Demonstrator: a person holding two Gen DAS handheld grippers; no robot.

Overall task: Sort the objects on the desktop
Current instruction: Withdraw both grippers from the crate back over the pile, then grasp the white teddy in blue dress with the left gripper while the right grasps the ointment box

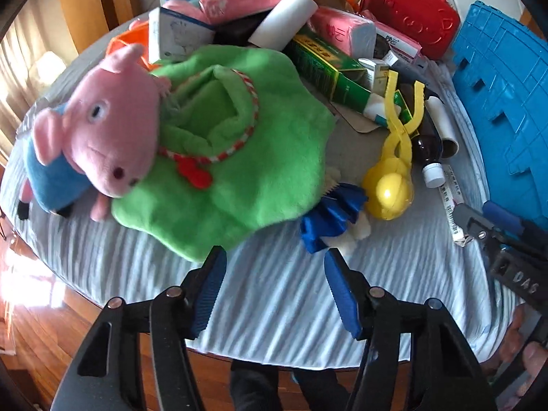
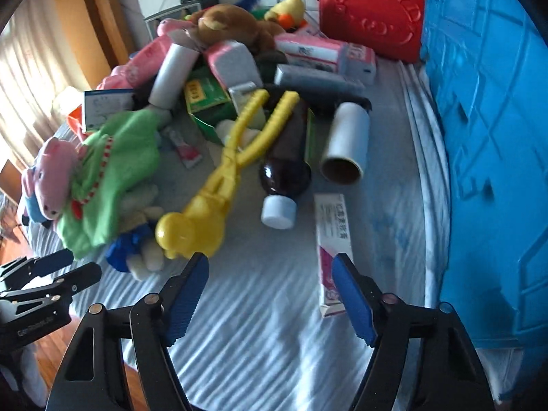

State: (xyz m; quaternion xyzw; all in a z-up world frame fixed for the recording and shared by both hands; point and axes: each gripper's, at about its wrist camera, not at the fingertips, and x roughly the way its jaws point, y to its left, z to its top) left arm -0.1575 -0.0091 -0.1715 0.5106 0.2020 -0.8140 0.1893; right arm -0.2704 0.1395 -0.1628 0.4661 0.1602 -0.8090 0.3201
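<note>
A pile of mixed objects covers a table with a pale striped cloth [image 1: 274, 294]. In the left wrist view a pink pig plush [image 1: 102, 137] lies against a green plush [image 1: 239, 157], and my left gripper [image 1: 274, 257] hangs open just in front of the green plush and a small blue-and-white plush [image 1: 332, 219], touching neither. In the right wrist view my right gripper [image 2: 270, 260] is open above bare cloth, with yellow plastic tongs [image 2: 212, 202] ahead to the left, a dark bottle with a white cap [image 2: 284, 178] straight ahead and a white-and-pink carton [image 2: 334, 239] by its right finger.
A blue plastic crate [image 2: 486, 137] stands along the right side. At the back are a red plastic case [image 2: 370, 10], a brown plush [image 2: 226, 24], pink tissue packs, a green box [image 1: 325, 65] and white rolls [image 2: 349, 140]. Wooden floor lies below the table's near edge.
</note>
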